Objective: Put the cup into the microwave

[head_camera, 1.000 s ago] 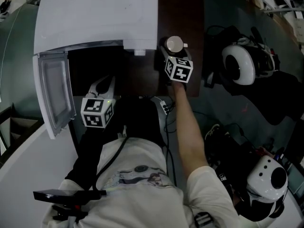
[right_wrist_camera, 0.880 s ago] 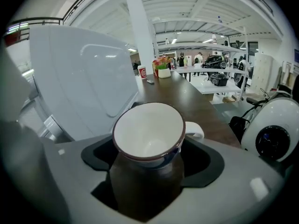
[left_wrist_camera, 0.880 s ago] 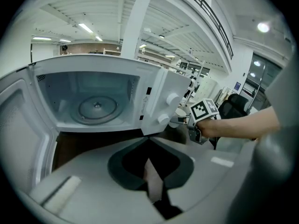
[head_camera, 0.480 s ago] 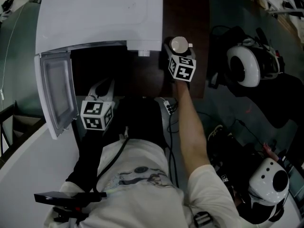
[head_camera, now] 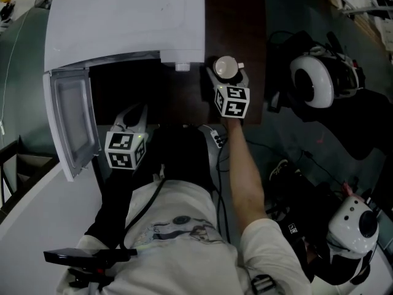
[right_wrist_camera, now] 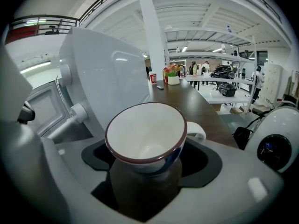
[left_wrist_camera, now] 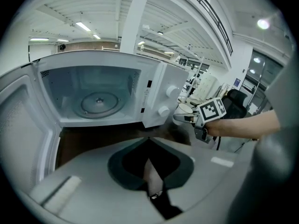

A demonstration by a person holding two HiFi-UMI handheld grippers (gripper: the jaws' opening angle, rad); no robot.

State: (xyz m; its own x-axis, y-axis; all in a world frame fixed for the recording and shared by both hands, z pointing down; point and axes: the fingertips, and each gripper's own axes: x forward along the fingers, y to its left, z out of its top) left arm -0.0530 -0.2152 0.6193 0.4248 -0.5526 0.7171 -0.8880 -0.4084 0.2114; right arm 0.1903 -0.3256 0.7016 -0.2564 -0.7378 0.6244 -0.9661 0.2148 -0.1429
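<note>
Microwave (head_camera: 123,23): white, its door (head_camera: 70,128) swung fully open on the left. The cavity is exposed, with the turntable (left_wrist_camera: 98,104) bare.

Surface (head_camera: 239,17): dark brown, running under the microwave and out past its right side.

Right gripper (head_camera: 227,82): just beside the microwave's front right corner, on the control-knob side. Its fingers are clenched on the cup (right_wrist_camera: 145,134).

Left gripper (head_camera: 135,109): in front of the open cavity, fingers pressed together with nothing between them.

Cup: white with a dark red rim, upright, mouth up and empty. Its handle (right_wrist_camera: 196,130) points away from the microwave. It sits outside the microwave, off its right front corner and not yet at the cavity.

Key relation: the cavity mouth lies to the left of the cup, past the knob panel. You will likely need to carry it leftward across the front, then inward, keeping the upright axis. Your right gripper is the one on it. Your left is nearer the opening and may crowd it.

Writing: no legible brand on the microwave or cup. The gripper cubes carry only square markers.
</note>
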